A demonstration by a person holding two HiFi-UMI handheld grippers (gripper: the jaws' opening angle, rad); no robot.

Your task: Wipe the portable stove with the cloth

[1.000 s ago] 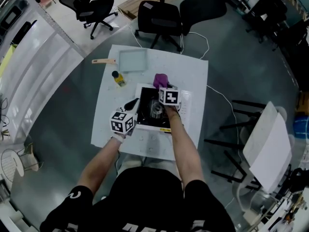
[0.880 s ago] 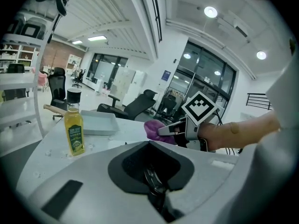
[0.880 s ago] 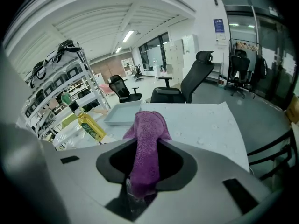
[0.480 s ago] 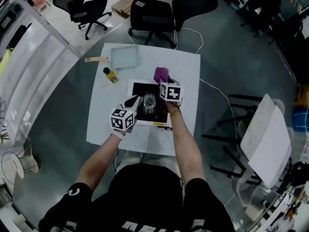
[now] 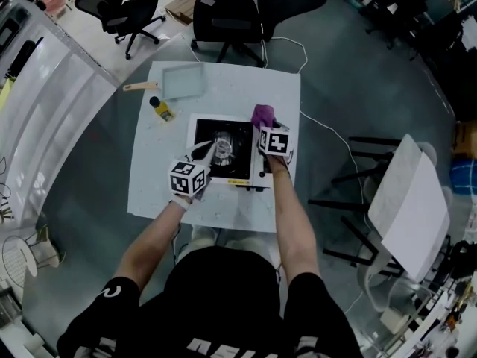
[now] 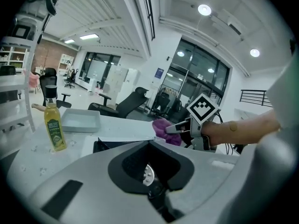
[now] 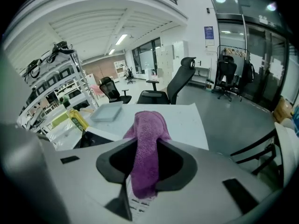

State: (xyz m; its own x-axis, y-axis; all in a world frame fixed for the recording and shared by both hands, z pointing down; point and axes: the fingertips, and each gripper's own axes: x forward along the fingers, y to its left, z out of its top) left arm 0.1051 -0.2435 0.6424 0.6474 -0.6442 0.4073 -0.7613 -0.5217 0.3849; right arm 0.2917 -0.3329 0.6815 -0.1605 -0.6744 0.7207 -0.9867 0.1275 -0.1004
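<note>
The portable stove (image 5: 240, 167), black-topped with a round burner, sits in the middle of the white table (image 5: 153, 189). My right gripper (image 5: 265, 127) is shut on the purple cloth (image 5: 262, 115), which hangs at the stove's back right corner. In the right gripper view the cloth (image 7: 146, 146) fills the gap of that gripper (image 7: 145, 168). My left gripper (image 5: 203, 152) rests over the stove's front left part. In its own view the left gripper (image 6: 150, 166) shows a gap with nothing in it. That view also takes in the stove (image 6: 106, 145) and the cloth (image 6: 163, 126).
A yellow oil bottle (image 5: 159, 109) stands left of the stove, with a shallow grey tray (image 5: 182, 80) and a wooden-handled brush (image 5: 138, 86) behind it. Black office chairs (image 5: 227, 17) stand past the table's far edge. A white folded chair (image 5: 406, 207) is on the right.
My right gripper carried the cloth to the right, from the middle of the stove's back edge to its back right corner. The left gripper shifted slightly right over the stove's front.
</note>
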